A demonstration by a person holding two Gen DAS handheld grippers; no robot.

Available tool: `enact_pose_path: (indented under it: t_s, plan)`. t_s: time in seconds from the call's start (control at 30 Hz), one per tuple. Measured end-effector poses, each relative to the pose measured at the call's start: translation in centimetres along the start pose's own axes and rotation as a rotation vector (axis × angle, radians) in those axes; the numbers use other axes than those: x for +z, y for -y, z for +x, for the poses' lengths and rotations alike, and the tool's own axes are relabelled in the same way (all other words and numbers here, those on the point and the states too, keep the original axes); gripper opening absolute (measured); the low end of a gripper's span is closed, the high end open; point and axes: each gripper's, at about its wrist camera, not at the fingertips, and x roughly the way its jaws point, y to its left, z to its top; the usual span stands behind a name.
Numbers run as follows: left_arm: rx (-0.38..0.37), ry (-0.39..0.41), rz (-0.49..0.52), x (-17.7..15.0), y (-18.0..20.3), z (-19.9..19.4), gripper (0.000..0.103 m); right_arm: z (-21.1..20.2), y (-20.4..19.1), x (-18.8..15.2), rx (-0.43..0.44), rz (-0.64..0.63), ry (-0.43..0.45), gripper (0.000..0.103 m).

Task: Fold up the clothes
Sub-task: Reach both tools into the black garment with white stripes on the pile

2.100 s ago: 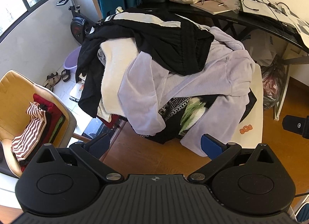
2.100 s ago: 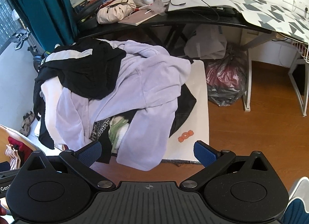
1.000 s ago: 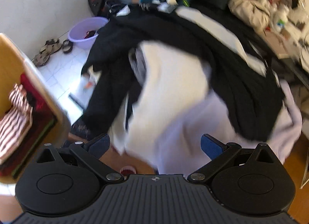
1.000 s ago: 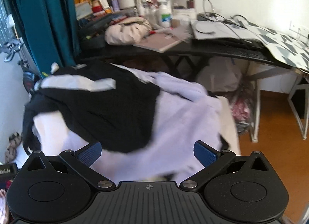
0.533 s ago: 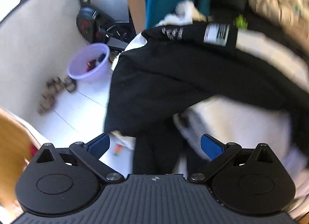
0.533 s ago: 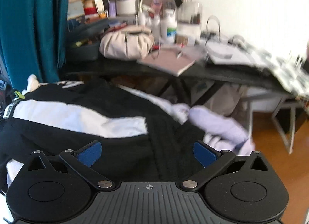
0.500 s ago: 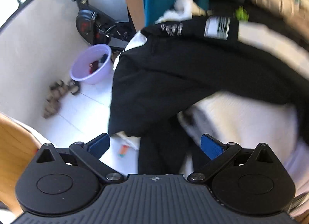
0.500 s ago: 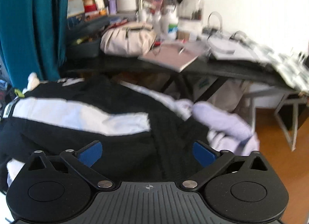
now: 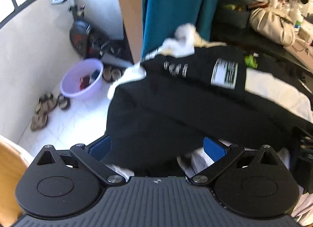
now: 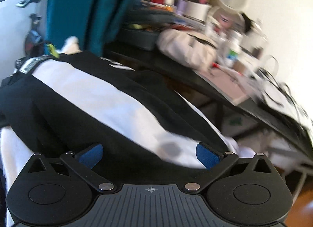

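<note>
Both claws, left gripper (image 9: 156,146) and right gripper (image 10: 149,155), are gaping empty, the right's jaws opening, over the soft, limp black-and-white garment (image 9: 176,109) at centre frame; pinching its edge looks best.

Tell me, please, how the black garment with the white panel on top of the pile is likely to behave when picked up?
The black garment drapes over the pile, so it will probably hang limp and sag. It overlaps a white piece, which might drag along. The right gripper, jaws opening and empty, probably needs a bunched fold to hold it.

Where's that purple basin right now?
In the left wrist view, the purple basin sits on the white tiled floor at left, beside some sandals.
</note>
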Motion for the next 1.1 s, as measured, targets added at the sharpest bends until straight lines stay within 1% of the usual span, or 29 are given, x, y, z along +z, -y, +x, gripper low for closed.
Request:
enact_pose_path:
  t_s: [0.07, 0.13, 0.17, 0.2, 0.23, 0.27, 0.3, 0.37, 0.4, 0.43, 0.5, 0.57, 0.63, 0.73, 0.8, 0.9, 1.0, 1.07, 1.1]
  plan:
    - [0.001, 0.037, -0.015, 0.7, -0.5, -0.5, 0.102, 1.3, -0.6, 1.2, 0.03, 0.005, -0.006, 0.102]
    - [0.014, 0.058, -0.056, 1.1, -1.4, -0.7, 0.102, 2.7, 0.0, 2.4, 0.078, 0.085, -0.021, 0.101]
    - [0.03, 0.062, -0.083, 1.2, -2.0, -0.8, 0.102, 2.9, 0.4, 2.8, 0.105, 0.126, -0.022, 0.098]
    - [0.046, 0.062, -0.112, 1.0, -2.6, -0.7, 0.102, 2.9, 0.9, 3.0, 0.14, 0.16, -0.018, 0.09]
    - [0.061, 0.06, -0.137, 0.9, -3.2, -0.6, 0.102, 3.0, 1.4, 3.3, 0.174, 0.194, -0.014, 0.065]
    - [0.075, 0.058, -0.156, 0.8, -3.8, -0.5, 0.102, 2.8, 1.9, 3.5, 0.203, 0.217, -0.01, 0.047]
    - [0.09, 0.058, -0.167, 0.7, -4.4, -0.4, 0.102, 2.4, 2.2, 3.5, 0.222, 0.223, -0.006, 0.041]
    - [0.121, 0.064, -0.168, 0.5, -5.2, -0.2, 0.102, 1.5, 2.9, 3.4, 0.25, 0.223, 0.009, 0.007]
    - [0.13, 0.065, -0.167, 0.5, -5.5, -0.1, 0.102, 0.8, 3.4, 3.2, 0.263, 0.232, 0.02, 0.006]
    - [0.132, 0.066, -0.167, 0.5, -5.7, -0.1, 0.102, 0.3, 4.1, 3.0, 0.281, 0.248, 0.03, 0.001]
    - [0.13, 0.07, -0.173, 0.5, -6.1, -0.2, 0.102, -1.2, 5.8, 2.4, 0.328, 0.301, 0.053, 0.0]
    - [0.098, 0.082, -0.198, 0.3, -6.4, -0.4, 0.102, -3.1, 6.8, 1.7, 0.356, 0.327, 0.07, 0.0]
    - [0.063, 0.073, -0.225, 0.1, -6.7, -0.2, 0.102, -4.9, 7.4, 1.0, 0.376, 0.338, 0.083, 0.0]
    - [0.014, 0.045, -0.278, -0.3, -6.9, 0.1, 0.102, -7.5, 7.4, -0.1, 0.376, 0.339, 0.093, 0.0]
    - [-0.038, 0.036, -0.311, -0.5, -7.0, 0.1, 0.102, -8.9, 7.6, -0.8, 0.364, 0.369, 0.091, 0.0]
    - [-0.121, 0.028, -0.367, -0.8, -7.5, 0.1, 0.102, -10.3, 8.3, -1.8, 0.342, 0.431, 0.084, 0.0]
    - [-0.178, 0.018, -0.443, -1.0, -8.4, 0.3, 0.102, -11.2, 8.8, -2.5, 0.326, 0.453, 0.086, 0.0]
    - [-0.219, 0.015, -0.498, -1.2, -9.3, 0.6, 0.094, -12.2, 9.2, -2.7, 0.298, 0.46, 0.106, 0.0]
    - [-0.242, 0.013, -0.531, -1.4, -9.9, 0.7, 0.086, -12.8, 9.3, -2.8, 0.275, 0.456, 0.128, 0.0]
